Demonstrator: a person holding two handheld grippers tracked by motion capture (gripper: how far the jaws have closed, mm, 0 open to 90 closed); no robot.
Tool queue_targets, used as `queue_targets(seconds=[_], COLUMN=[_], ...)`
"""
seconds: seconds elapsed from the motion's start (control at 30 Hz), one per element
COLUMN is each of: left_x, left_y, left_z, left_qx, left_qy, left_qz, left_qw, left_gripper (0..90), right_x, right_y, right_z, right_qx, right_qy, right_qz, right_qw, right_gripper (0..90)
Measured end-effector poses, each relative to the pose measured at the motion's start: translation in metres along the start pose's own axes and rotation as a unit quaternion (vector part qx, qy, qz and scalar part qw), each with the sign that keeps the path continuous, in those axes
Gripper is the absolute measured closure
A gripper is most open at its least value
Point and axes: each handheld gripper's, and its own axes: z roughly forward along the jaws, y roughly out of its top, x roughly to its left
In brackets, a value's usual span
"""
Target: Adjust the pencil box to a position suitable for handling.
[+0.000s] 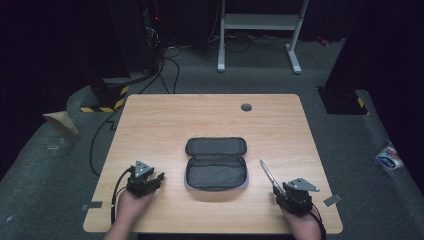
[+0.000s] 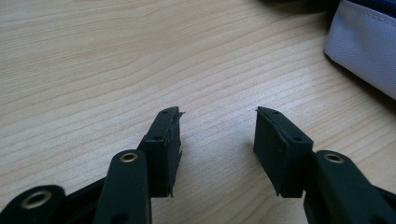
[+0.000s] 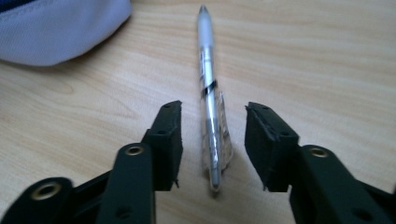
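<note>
Two grippers sit low over the near half of a wooden table (image 1: 150, 115), one in each hand of the person. Left gripper (image 1: 159, 176) rests near the near-left corner, jaws parted fairly wide with only bare wood between them; in its own view (image 2: 218, 135) the pale corner of the pouch (image 2: 364, 51) shows at upper right, well apart from the jaw tips.

Right gripper (image 1: 274, 189) is close to the near-right corner. Its jaws stand apart, and in its own view (image 3: 213, 135) the pen (image 3: 211, 107) lies on the wood in the gap, touching neither pad. Pen is clear and white with a dark band, its tip pointing away from the gripper. From above, the pen (image 1: 266, 172) lies slanted just right of the pouch, not touching it.

Open grey pouch (image 1: 216, 165) lies at table centre, lid flap folded back toward the far side, zip edge exposed all round. A small dark round cap (image 1: 246, 107) sits near the far edge.

Plenty of bare wood on the far half and along both side edges.
</note>
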Motion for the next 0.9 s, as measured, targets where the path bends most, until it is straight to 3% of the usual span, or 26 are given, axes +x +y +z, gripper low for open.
queue_targets(seconds=[0.1,0.17,0.33,0.43,0.77,0.9], left_x=[0.000,0.000,0.000,0.000,0.000,0.000], left_y=[0.000,0.000,0.000,0.000,0.000,0.000], left_z=[0.000,0.000,0.000,0.000,0.000,0.000], left_qx=[0.000,-0.001,-0.001,-0.001,-0.001,-0.001], left_qy=[0.000,0.002,0.002,0.002,0.001,0.001], left_qz=[-0.001,0.000,0.000,0.000,0.000,0.000], left_qw=[1.0000,1.0000,1.0000,1.0000,1.0000,1.0000], left_gripper=[50.9,50.8,50.9,50.8,50.8,50.8], right_x=[-0.001,-0.001,0.000,0.003,0.001,-0.001], right_y=[0.004,0.008,0.022,0.031,0.051,0.046], right_z=[0.000,0.002,0.006,0.013,0.035,0.038], right_qx=[-0.017,-0.023,-0.039,-0.033,-0.005,0.002], right_qy=[-0.001,-0.006,-0.001,0.002,-0.004,-0.002], right_qz=[-0.004,-0.023,-0.027,-0.031,-0.006,-0.014], right_qw=[0.9999,0.9995,0.9989,0.9990,1.0000,0.9999], right_gripper=[51.6,49.0,49.0,49.1,49.6,58.5])
